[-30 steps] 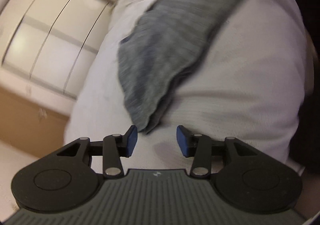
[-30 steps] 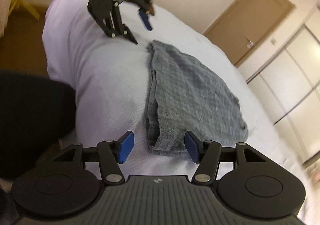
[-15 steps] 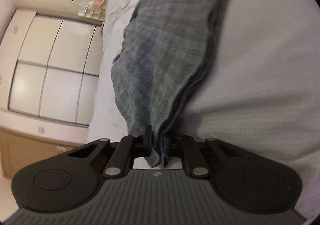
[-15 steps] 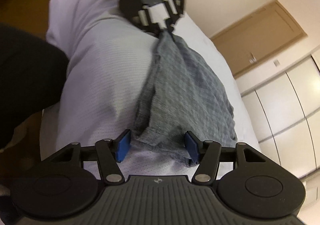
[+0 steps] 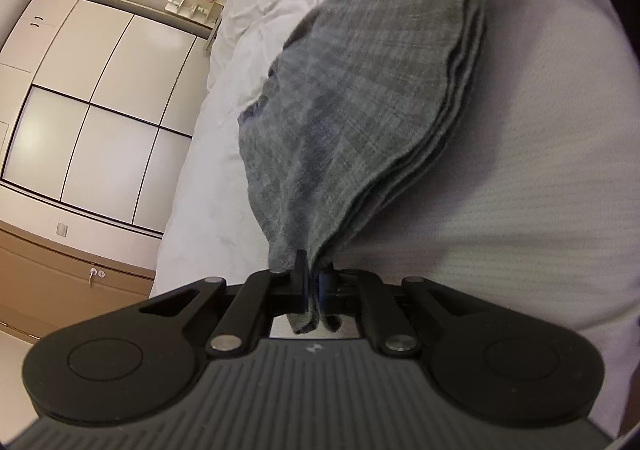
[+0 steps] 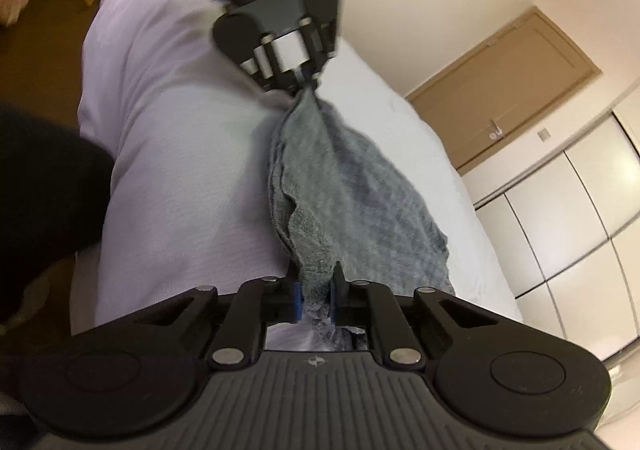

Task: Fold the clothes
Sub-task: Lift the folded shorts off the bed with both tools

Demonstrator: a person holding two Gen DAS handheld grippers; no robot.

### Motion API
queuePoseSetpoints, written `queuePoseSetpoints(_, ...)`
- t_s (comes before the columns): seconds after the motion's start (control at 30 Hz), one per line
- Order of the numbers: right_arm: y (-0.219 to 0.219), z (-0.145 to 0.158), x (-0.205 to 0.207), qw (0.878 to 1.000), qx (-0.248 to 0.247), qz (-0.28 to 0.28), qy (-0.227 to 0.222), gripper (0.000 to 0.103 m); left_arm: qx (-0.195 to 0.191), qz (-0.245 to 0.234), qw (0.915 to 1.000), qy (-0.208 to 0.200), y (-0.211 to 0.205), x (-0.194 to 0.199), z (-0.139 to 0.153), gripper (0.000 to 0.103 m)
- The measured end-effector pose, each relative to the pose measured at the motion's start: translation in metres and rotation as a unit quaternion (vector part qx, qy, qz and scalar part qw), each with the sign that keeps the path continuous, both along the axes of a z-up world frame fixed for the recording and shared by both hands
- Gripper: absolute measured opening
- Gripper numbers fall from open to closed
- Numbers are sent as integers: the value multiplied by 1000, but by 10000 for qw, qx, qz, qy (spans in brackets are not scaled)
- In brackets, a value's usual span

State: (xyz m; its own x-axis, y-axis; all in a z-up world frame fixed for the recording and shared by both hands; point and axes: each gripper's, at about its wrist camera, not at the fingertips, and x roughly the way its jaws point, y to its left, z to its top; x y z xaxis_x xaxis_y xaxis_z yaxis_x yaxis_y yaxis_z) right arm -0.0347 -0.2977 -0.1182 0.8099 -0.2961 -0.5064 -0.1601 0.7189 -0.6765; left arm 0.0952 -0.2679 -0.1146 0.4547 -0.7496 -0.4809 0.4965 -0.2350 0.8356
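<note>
My left tool (image 5: 314, 282) was clamped on one corner of folded grey checked cloth (image 5: 360, 97); my right tool (image 6: 314, 296) clamped on opposite corner. Cloth lay stretched between them on white bed (image 5: 520, 189).

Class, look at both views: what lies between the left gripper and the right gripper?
Only the grey cloth spans from the right gripper to the left gripper, each shut on one end; the right wrist view shows it.

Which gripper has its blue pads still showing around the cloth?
The right gripper: blue pads show either side of the grey cloth. The left gripper's pads are nearly buried.
</note>
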Motion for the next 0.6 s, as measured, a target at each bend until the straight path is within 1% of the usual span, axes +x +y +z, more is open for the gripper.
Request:
queuePoseSetpoints(0.17,8,24,-23,9990,447,58,59,9,-69,3,10000,28,35,-25,23,2)
queuePoseSetpoints(0.27,13,41,-43,9950,996,102,62,9,26,-3,9998,187,64,-46,35,3)
queuePoseSetpoints(0.33,14,55,-57,9893,1456,106,56,9,143,-10,9994,320,83,-60,43,3)
queuePoseSetpoints(0.43,16,73,-76,9768,2119,231,226,9,451,-49,9977,500,108,-80,54,3)
queuePoseSetpoints(0.53,17,83,-85,9668,2484,390,456,9,673,-74,9954,680,110,-85,65,3)
queuePoseSetpoints(0.6,10,88,-86,9633,2607,401,490,9,713,-157,9952,645,99,-79,73,3)
